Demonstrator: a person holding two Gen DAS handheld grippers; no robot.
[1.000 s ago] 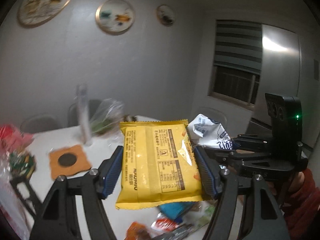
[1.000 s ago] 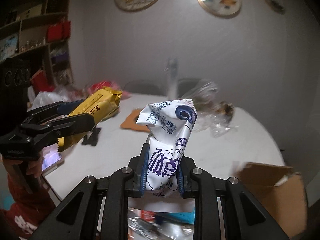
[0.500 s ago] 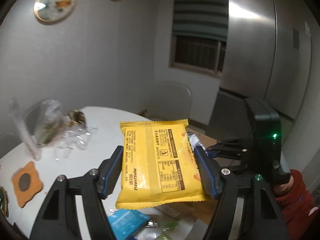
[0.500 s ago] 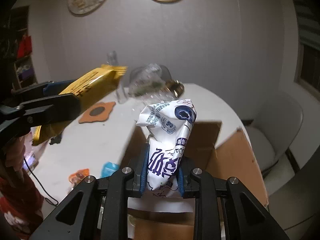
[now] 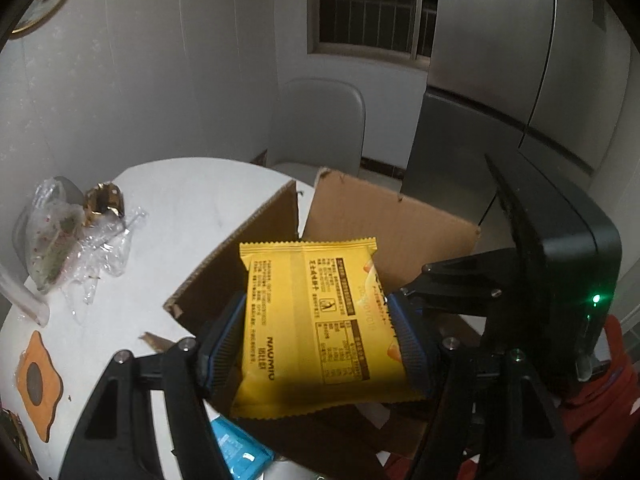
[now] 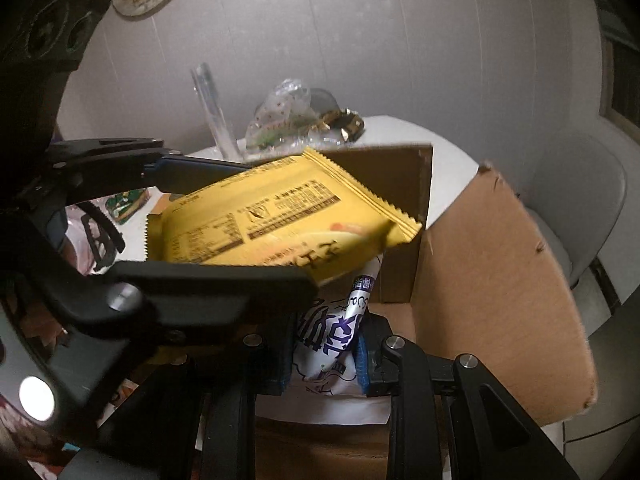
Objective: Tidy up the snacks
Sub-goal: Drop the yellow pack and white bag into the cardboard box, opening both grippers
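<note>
Left gripper (image 5: 320, 344): clamps the yellow snack packet (image 5: 316, 320) by its side edges, flat over the cardboard box (image 5: 384, 216), ready to drop.
Right gripper (image 6: 326, 354): pinches the white pouch (image 6: 332, 332) narrowly, upright, beneath the packet.

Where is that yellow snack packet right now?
The yellow snack packet is clamped in the left claw, held above the open cardboard box at the edge of the white table. In the right wrist view it partly hides the white-and-purple packet.

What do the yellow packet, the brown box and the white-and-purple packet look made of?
Yellow packet: likely plastic film, slightly glossy, with crimped zigzag end seals. Brown box: corrugated cardboard, matte, with rough torn flap edges. White-and-purple packet: thin, shiny plastic film, by its sharp crumples and glints; a foil lining cannot be ruled out.
</note>
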